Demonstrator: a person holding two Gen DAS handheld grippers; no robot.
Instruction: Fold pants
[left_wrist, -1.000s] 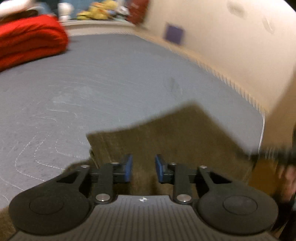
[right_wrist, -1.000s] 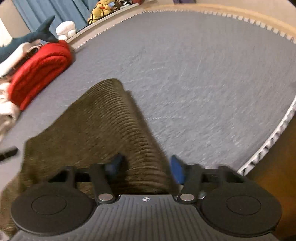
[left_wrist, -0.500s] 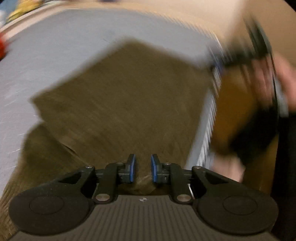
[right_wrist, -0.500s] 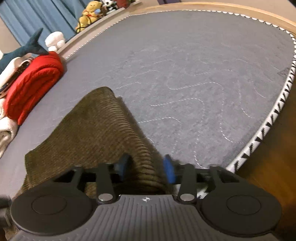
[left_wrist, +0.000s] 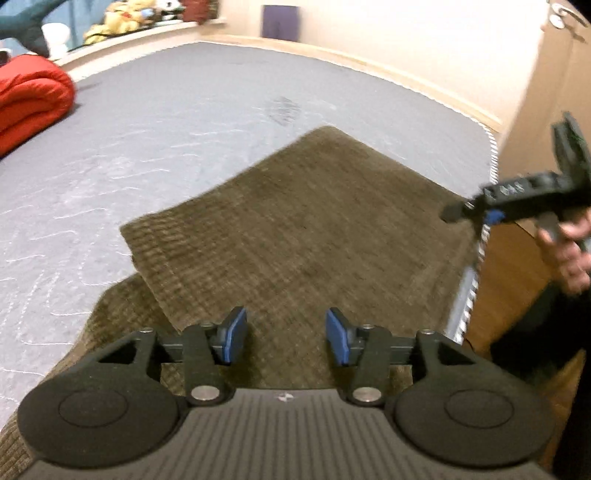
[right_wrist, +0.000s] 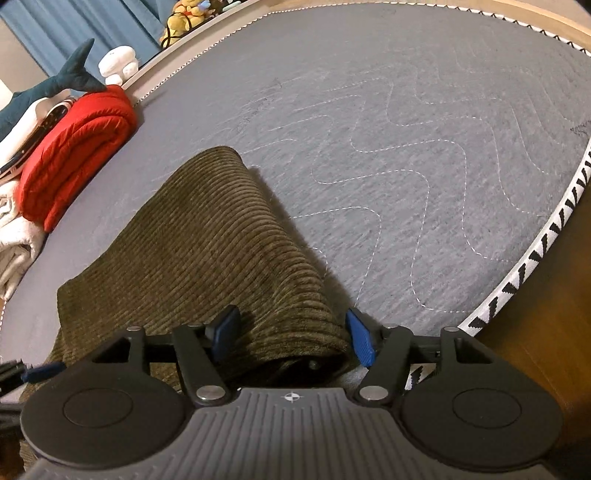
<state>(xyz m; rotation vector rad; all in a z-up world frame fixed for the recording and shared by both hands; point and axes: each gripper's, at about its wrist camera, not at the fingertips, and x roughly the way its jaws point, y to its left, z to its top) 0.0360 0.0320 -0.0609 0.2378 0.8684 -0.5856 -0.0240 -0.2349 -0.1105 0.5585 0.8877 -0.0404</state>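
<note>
While both tongs are letting go, the step in hand looks like the release at the end of a fold: the brown corduroy pants (left_wrist: 295, 236) lie doubled on the grey quilted mattress (right_wrist: 424, 155), at the near corner by its zigzag-trimmed edge (right_wrist: 524, 273).

The left tongs (left_wrist: 282, 341) have their blue pads spreading apart above the flat upper layer, with cloth beneath them but nothing pinched. The right tongs (right_wrist: 291, 338) are opening too; a rounded hump of the folded edge sits between the pads, which stand clear of it on both sides, so no grip remains. In the left wrist view the right tongs also show at the far side of the cloth, held in a hand (left_wrist: 569, 254).

Seen from the right wrist, the bundle's long axis runs from the tongs away and to the left, toward the red folded blanket (right_wrist: 74, 155), with the corduroy ribs lying across that axis. The far end is a rounded corner; the near end is the thick fold at the tongs. In the left view a lower layer pokes out at the left beneath the upper one, so the edges are not quite matched.

Judging from this, the next move calls for lifting both tongs clear without dragging the cloth, then either squaring that offset layer or taking one short end for another fold along the length.
</note>
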